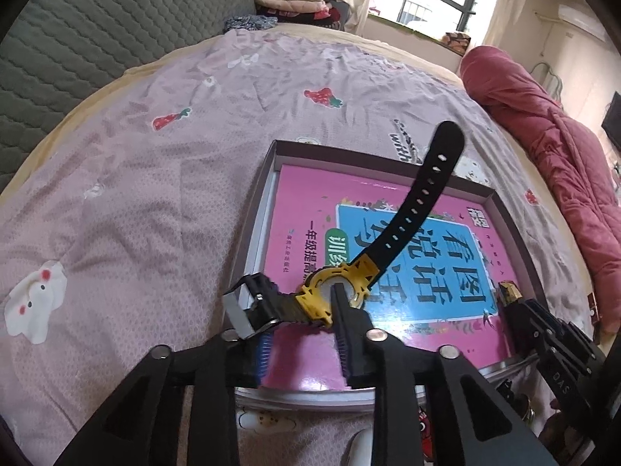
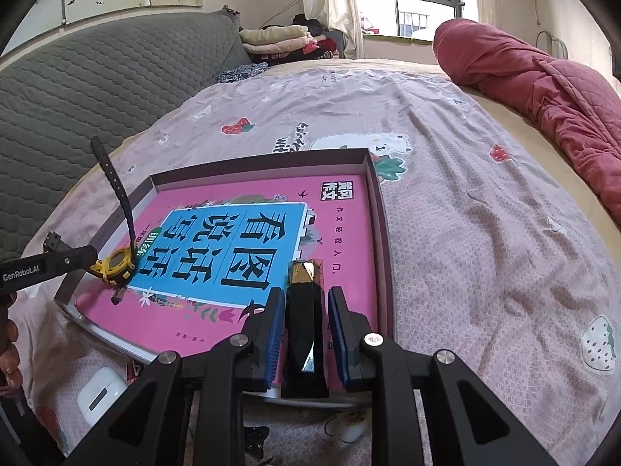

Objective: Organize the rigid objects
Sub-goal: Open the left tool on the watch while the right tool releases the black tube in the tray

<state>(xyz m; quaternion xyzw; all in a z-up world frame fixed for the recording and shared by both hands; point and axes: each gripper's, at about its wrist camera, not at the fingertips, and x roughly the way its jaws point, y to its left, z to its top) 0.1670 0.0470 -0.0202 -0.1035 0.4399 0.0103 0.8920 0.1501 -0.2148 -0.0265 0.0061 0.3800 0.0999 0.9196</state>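
**Both claws loaded over the box, watch at left edge, black case at near-right**

Left first. My left claw (image 1: pixel 300 330) grips the watch (image 1: pixel 333 291) by its yellow body; one finger (image 1: pixel 345 322) lies across the dial. The buckle end hangs left, over the box's left wall, and the long black strap rises up and away to the right. From the right wrist view the watch (image 2: pixel 114 266) sits low above the pink book's (image 2: pixel 217 310) near-left corner, whether touching I cannot tell. Strap axis runs roughly along the box's left wall.

Centre: the shallow box (image 2: pixel 378 209) lies on the bed (image 2: pixel 485 233), the book filling its floor.

Right. My right claw (image 2: pixel 304 334) has a glossy black case (image 2: pixel 304 322) between its blue pads, long axis pointing straight ahead along the fingers, gold-patterned tip forward over the book's near-right part. Pads look near the case sides; firm contact I judge likely, not certain.

Judgement: each claw is already over its own side, so lowering straight down suits both.

Outside the box near me: a white earbud case (image 2: pixel 101 392).
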